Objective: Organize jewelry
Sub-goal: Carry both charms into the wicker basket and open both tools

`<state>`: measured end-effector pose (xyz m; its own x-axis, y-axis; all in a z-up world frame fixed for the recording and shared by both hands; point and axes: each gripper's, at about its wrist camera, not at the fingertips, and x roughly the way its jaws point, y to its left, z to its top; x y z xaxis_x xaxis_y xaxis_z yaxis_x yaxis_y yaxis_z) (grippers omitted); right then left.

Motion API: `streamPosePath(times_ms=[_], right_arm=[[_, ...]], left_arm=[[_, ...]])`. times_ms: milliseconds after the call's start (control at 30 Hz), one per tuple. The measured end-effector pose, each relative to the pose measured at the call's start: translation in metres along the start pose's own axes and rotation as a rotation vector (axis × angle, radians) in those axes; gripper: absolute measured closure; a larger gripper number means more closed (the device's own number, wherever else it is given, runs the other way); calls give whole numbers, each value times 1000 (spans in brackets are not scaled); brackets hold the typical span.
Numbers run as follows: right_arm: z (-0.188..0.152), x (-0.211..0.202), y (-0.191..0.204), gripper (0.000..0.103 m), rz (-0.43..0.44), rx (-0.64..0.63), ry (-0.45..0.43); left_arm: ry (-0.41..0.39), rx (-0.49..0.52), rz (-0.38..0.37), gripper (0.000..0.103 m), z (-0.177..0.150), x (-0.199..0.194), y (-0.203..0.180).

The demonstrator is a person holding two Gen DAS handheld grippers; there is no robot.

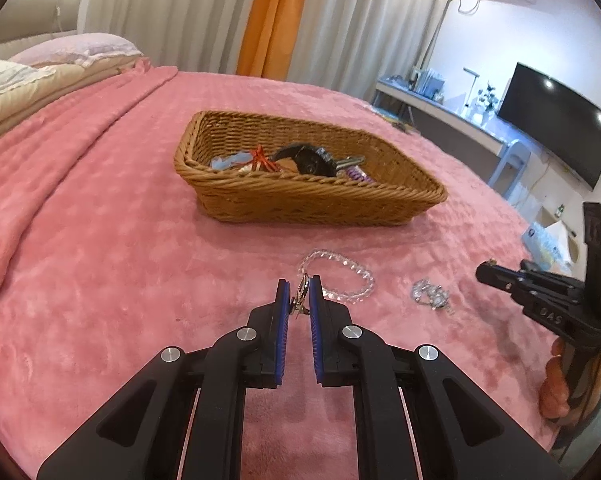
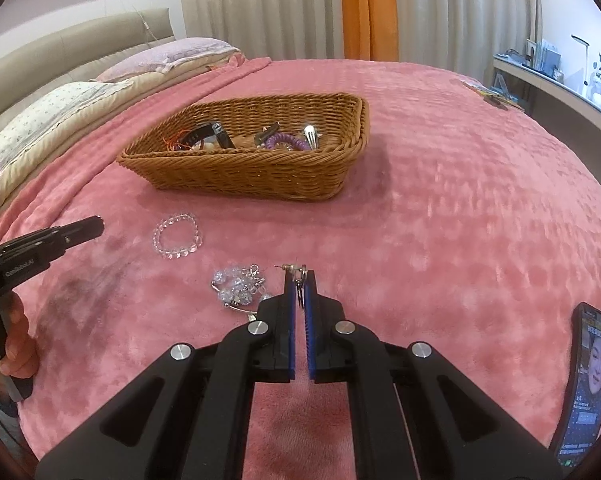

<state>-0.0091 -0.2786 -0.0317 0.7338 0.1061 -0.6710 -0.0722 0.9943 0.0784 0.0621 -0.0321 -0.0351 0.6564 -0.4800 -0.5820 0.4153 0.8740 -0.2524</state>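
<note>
My left gripper (image 1: 299, 293) is shut on a small gold dangling earring (image 1: 301, 294), above the pink blanket. My right gripper (image 2: 299, 285) is shut on another small earring (image 2: 296, 270) with a post sticking out left. A clear bead bracelet (image 1: 340, 276) lies on the blanket just ahead of the left gripper; it also shows in the right wrist view (image 2: 177, 235). A tangle of crystal jewelry (image 2: 238, 286) lies left of the right gripper, and shows in the left wrist view (image 1: 430, 295). A wicker basket (image 1: 300, 200) (image 2: 260, 176) beyond holds hair ties, clips and a black item.
Everything lies on a bed with a pink blanket (image 1: 100, 240). Pillows (image 2: 60, 116) are at the left. A phone (image 2: 586, 380) lies at the right edge. A desk and a monitor (image 1: 556, 120) stand past the bed at right.
</note>
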Motion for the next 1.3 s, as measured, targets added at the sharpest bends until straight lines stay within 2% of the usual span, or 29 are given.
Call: streamPosePath(times_ms=[100, 300, 400, 467, 667, 867, 1000, 1100, 1300], right_arm=[[2, -5, -1, 100, 2, 6, -14], [13, -21, 3, 100, 5, -4, -33], [25, -30, 8, 100, 1, -27, -50], [33, -33, 10, 100, 5, -37, -57], [55, -26, 15, 100, 34, -40, -34], [99, -6, 23, 100, 57, -67, -35], [131, 23, 25, 100, 92, -68, -25], [149, 51, 25, 100, 105, -66, 12], [169, 105, 30, 100, 143, -55, 100]], left_arm=[[-38, 6, -43, 95, -1, -13, -1], [-79, -118, -249, 95, 6, -30, 19], [-99, -164, -312, 95, 14, -36, 28], [-110, -178, -324, 95, 19, -39, 31], [-109, -124, -253, 95, 37, -40, 24], [-121, -32, -161, 95, 83, -29, 11], [-120, 3, -110, 95, 117, -4, 8], [-88, -1, -81, 95, 135, 25, 12], [-16, -38, -35, 94, 147, 73, 28]])
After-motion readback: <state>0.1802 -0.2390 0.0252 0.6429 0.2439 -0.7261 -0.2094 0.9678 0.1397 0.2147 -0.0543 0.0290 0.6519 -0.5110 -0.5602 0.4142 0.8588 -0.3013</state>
